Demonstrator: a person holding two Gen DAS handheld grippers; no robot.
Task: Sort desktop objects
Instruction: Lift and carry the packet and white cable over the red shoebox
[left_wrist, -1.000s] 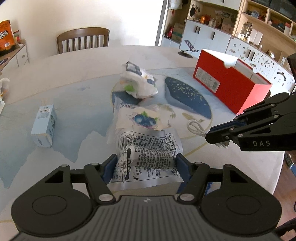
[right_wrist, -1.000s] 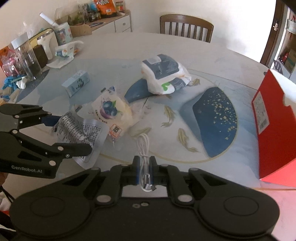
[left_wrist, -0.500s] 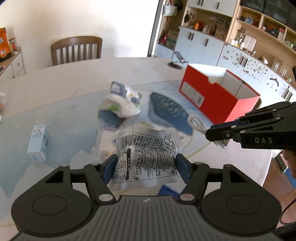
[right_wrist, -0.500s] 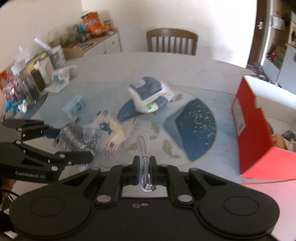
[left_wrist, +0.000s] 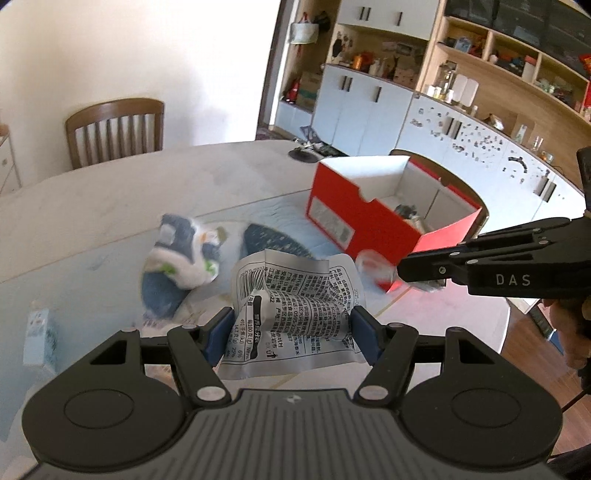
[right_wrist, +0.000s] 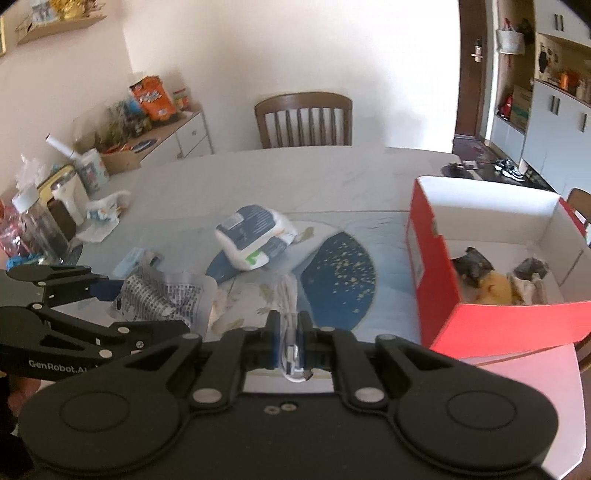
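Between right claw (right_wrist: 288, 341) pads, white cable (right_wrist: 287, 295) points forward.

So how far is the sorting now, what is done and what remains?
Done: a few items already lie inside the red box. In hand: the left gripper is shut on a printed packet, and the right gripper is shut on a white cable, both held above the table. Left: the tissue pack and a small blue carton still lie on the table.
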